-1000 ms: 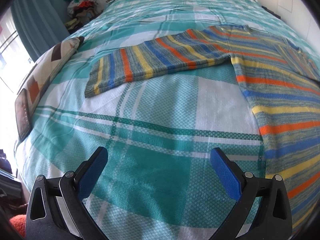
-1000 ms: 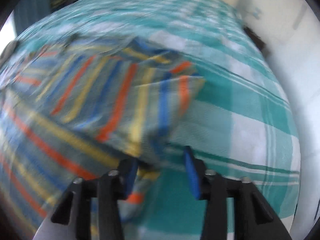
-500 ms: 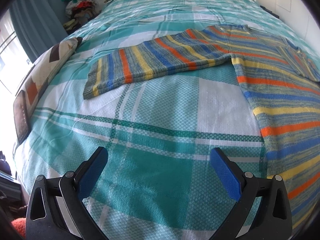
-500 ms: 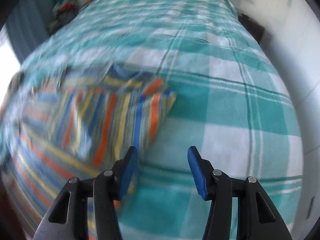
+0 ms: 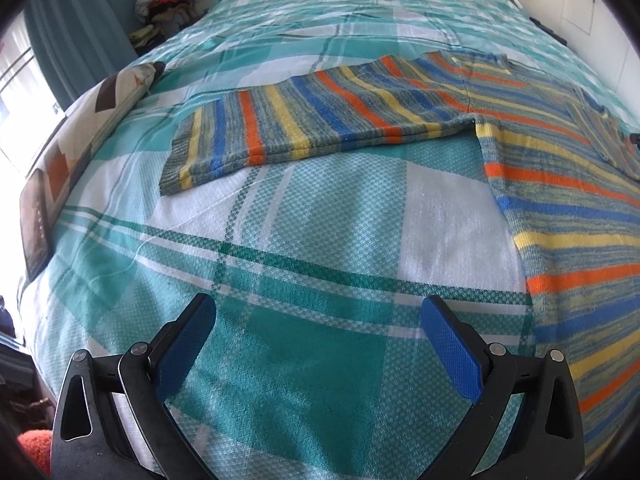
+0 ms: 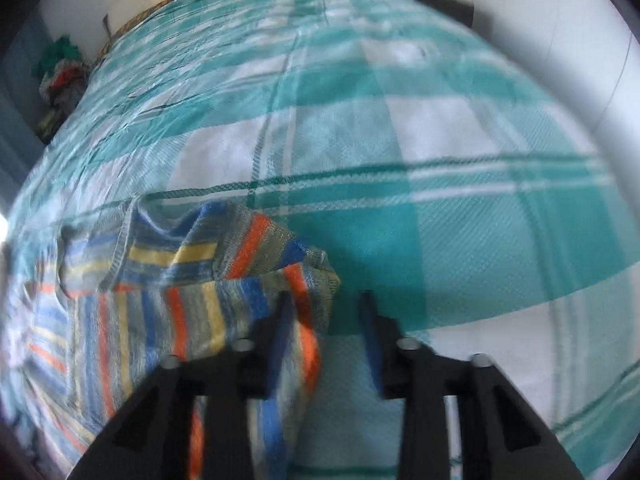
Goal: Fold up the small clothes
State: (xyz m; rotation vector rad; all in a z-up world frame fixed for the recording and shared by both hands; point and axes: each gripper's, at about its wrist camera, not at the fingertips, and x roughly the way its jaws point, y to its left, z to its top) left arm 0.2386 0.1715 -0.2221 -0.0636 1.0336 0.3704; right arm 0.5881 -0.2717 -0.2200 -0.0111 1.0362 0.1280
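A bed (image 5: 320, 208) fills the room, spread with a teal, green and white checked cover. A striped sweater (image 5: 560, 184) lies flat on it, one sleeve (image 5: 304, 124) stretched straight out across the checks. The other sleeve (image 6: 224, 280) is folded in over the body. A patterned pillow (image 5: 80, 128) rests along the bed's edge near the window.

Striped sweater (image 6: 168, 312) motion-blurred, cut off at left wrist view's right edge
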